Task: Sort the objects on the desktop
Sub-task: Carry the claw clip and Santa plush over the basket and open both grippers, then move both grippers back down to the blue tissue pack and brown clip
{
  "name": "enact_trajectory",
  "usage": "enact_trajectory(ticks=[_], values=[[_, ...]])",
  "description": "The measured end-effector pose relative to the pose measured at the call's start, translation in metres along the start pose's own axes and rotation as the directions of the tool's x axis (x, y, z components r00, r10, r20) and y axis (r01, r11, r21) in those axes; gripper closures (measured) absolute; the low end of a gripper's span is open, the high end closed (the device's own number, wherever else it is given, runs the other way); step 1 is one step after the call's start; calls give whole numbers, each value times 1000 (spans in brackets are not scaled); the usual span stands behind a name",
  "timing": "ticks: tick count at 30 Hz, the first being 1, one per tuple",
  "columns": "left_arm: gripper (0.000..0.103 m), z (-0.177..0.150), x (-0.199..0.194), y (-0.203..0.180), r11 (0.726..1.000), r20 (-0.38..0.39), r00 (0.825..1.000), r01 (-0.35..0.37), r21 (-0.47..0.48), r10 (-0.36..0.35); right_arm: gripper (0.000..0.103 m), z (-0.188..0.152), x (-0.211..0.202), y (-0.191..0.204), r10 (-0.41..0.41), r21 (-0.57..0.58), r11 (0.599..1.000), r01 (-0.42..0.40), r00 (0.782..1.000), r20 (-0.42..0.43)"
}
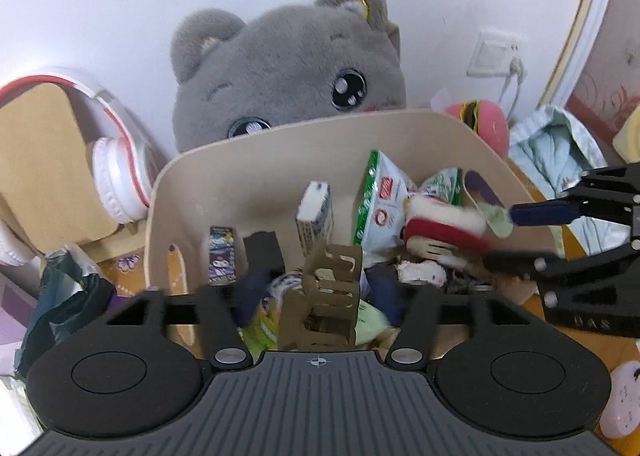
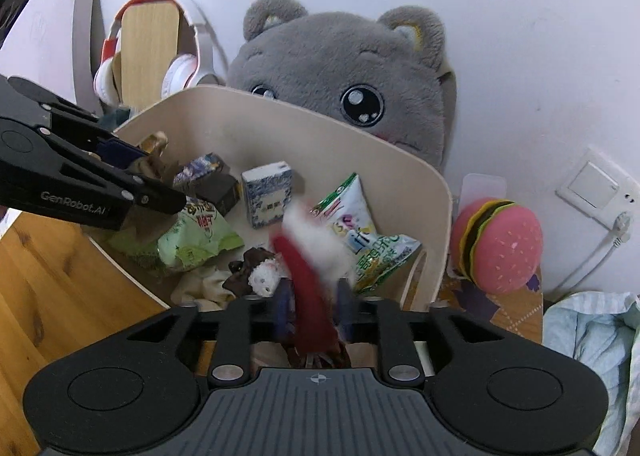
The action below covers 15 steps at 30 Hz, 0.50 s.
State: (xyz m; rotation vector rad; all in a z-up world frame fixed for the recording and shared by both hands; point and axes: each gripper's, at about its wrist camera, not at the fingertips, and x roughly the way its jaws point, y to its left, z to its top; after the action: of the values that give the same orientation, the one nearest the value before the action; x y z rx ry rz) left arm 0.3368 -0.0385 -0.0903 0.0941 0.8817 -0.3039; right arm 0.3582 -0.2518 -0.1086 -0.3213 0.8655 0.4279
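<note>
Beige bin [image 1: 256, 175] is sitting on the wooden desk [image 2: 60, 276] and is holding most of the small things. Both grippers are reaching over its front edge.

Left gripper [image 1: 316, 288] is squeezing a brown cardboard cutout [image 1: 328, 296] between its dark blue fingers, just inside the bin. The cutout is standing up, with slots cut through it.

Right gripper [image 2: 314, 312] is pinching a red and white plush toy [image 2: 308, 256] between its blue pads. The toy is looking blurry and is hanging over the right half of the bin. In the left wrist view the toy [image 1: 440, 223] is sitting at the tips of the right gripper [image 1: 516, 232], which is coming in from the right.

Under the grippers, other things are lying in the bin. A green and white snack bag [image 1: 380, 199] is leaning on the back wall. A small blue and white box [image 2: 270, 195] is standing near the middle. A light green snack packet [image 2: 192, 240] is lying at the left side, partly under the left gripper [image 2: 152, 199]. A little purple box [image 1: 222, 256] is standing beside a black box [image 1: 264, 252].

Behind the bin, a big gray plush cat [image 2: 348, 87] is peeking over the rim. White and red headphones [image 1: 116, 171] are hanging on a wooden stand to the left. A pink plush burger [image 2: 500, 244] is sitting to the right of the bin, near a wall socket [image 2: 596, 187]. A light blue cloth [image 2: 592, 332] is lying at the far right.
</note>
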Motion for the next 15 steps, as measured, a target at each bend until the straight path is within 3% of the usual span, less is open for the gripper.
enact_trajectory(ticks=[2, 5, 10, 13, 15], values=[[29, -1, -6, 1, 1000, 16, 1000, -8, -18, 9, 41, -1, -6, -1, -6, 3, 1000, 6, 1000, 19], [29, -4, -16, 1, 999, 25, 1000, -18, -37, 19, 30, -6, -19, -5, -6, 39, 999, 4, 999, 54], [28, -24, -46, -6, 999, 73, 997, -7, -42, 10, 23, -28, -44, -10, -19, 136, 991, 2, 992, 122], [27, -39, -57, -9, 998, 68, 998, 18, -64, -14, 7, -47, -56, -11, -48, 176, 984, 20, 986, 157], [27, -50, -61, -10, 994, 59, 998, 44, -97, -38, 6, -62, -60, -12, -70, 194, 980, 38, 985, 161]])
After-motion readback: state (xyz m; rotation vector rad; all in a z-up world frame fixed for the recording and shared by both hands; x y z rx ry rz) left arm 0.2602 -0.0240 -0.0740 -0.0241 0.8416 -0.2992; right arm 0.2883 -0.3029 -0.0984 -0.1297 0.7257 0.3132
